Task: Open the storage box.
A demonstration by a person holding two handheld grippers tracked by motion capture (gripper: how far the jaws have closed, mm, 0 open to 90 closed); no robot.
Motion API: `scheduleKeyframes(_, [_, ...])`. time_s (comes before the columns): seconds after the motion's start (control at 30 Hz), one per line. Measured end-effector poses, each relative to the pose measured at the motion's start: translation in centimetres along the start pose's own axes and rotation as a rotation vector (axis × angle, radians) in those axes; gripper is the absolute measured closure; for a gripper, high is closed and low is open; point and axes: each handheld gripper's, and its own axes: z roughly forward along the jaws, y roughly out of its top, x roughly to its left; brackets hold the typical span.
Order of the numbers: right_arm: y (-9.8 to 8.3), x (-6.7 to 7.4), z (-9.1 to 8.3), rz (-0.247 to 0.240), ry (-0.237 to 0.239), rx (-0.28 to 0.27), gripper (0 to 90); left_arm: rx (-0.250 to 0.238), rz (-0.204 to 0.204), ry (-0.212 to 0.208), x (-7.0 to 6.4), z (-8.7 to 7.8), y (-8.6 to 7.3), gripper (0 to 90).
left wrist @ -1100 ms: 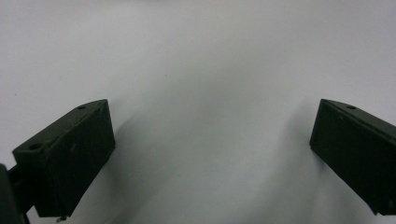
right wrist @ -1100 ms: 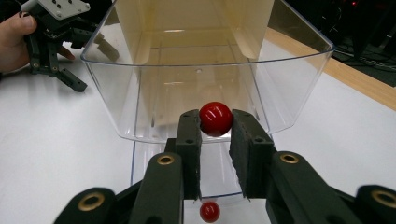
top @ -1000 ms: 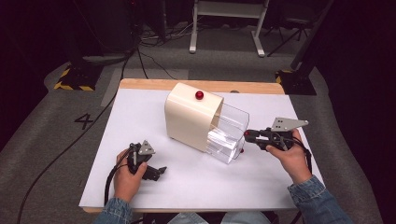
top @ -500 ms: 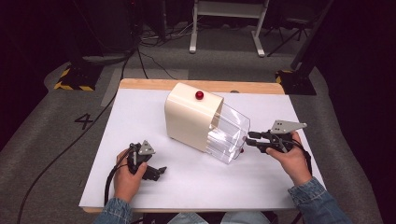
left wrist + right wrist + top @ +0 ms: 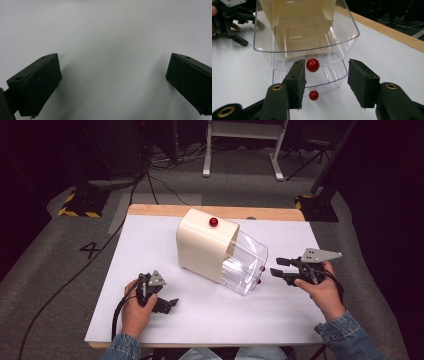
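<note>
A cream box [image 5: 202,247] with a red knob [image 5: 213,222] on top lies in the middle of the white table. Clear plastic drawers [image 5: 245,262] stick out of its right end. Two red knobs [image 5: 312,65] [image 5: 313,95] sit on the clear fronts [image 5: 304,30]. My right gripper [image 5: 275,266] is just right of those knobs, and its jaws have just been opening. In the right gripper view the upper knob shows beside one pad [image 5: 298,75] of the right gripper [image 5: 326,62], untouched. My left gripper [image 5: 172,304] rests low on the table, open [image 5: 113,60] over bare white surface.
The white table top [image 5: 150,245] has a wooden back edge [image 5: 165,211]. Cables and a yellow-black striped base [image 5: 77,210] lie on the grey floor behind. In the right gripper view the left gripper [image 5: 229,22] shows beyond the drawers.
The right gripper's jaws were together at the red knob on the clear drawer. They have spread apart, and the gripper has drawn back slightly to the right. The left hand stayed put.
</note>
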Motion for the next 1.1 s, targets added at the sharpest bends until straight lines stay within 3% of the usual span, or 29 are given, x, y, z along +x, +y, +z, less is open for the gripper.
scheduleKeyframes(0.4, [-1.7, -0.6, -5.1, 0.007, -0.079, 0.004, 42.9, -0.001, 0.000, 0.001, 0.0, 0.0, 0.0, 0.0])
scheduleKeyframes(0.63, [-3.8, -1.1, -7.5, 0.056, -0.129, 0.061, 41.8, 0.000, 0.001, 0.001, 0.0, 0.0, 0.0, 0.0])
scheduleKeyframes(0.9, [-6.6, -2.3, -8.4, 0.126, -0.181, 0.167, 40.9, 0.000, -0.001, -0.001, 0.0, 0.0, 0.0, 0.0])
scheduleKeyframes(1.1, [-9.0, -3.0, -7.8, 0.162, -0.178, 0.232, 39.3, 0.001, -0.001, -0.001, 0.0, 0.0, 0.0, 0.0])
